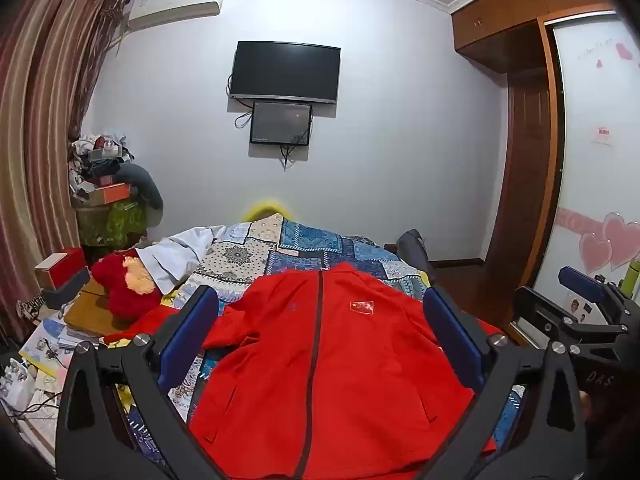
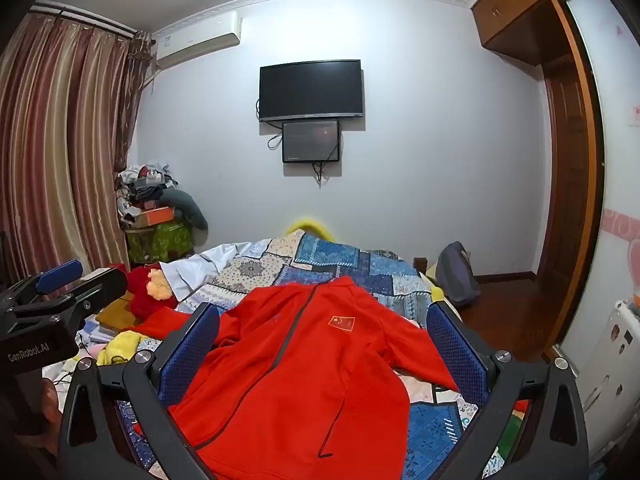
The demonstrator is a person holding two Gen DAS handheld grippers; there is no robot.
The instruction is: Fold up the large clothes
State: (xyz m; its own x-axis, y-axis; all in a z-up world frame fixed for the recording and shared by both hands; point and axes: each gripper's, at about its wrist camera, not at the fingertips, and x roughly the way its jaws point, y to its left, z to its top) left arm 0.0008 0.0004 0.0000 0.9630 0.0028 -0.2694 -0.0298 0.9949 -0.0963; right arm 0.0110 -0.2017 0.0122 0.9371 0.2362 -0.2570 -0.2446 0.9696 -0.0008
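Jacket (image 1: 320, 360) lies flat on the quilt (image 1: 312, 248), both grippers (image 1: 320, 312) (image 2: 324, 324) above it, jaws wide.

Both views are fisheye, each mounted behind its own gripper and facing forward along the fingers, tilted slightly downward over the bed. The left wrist view looks out between the fingers of the left gripper (image 1: 320, 312), close above the red jacket (image 1: 320, 360). The right wrist view looks past the right gripper (image 2: 322, 328) from a position just to the right. Shared field: the jacket, the patchwork quilt (image 2: 328, 260), the wall-mounted television (image 1: 286, 72) and the far wall. Each view catches the other gripper at its edge; frame borders are dark and probably vignetted.
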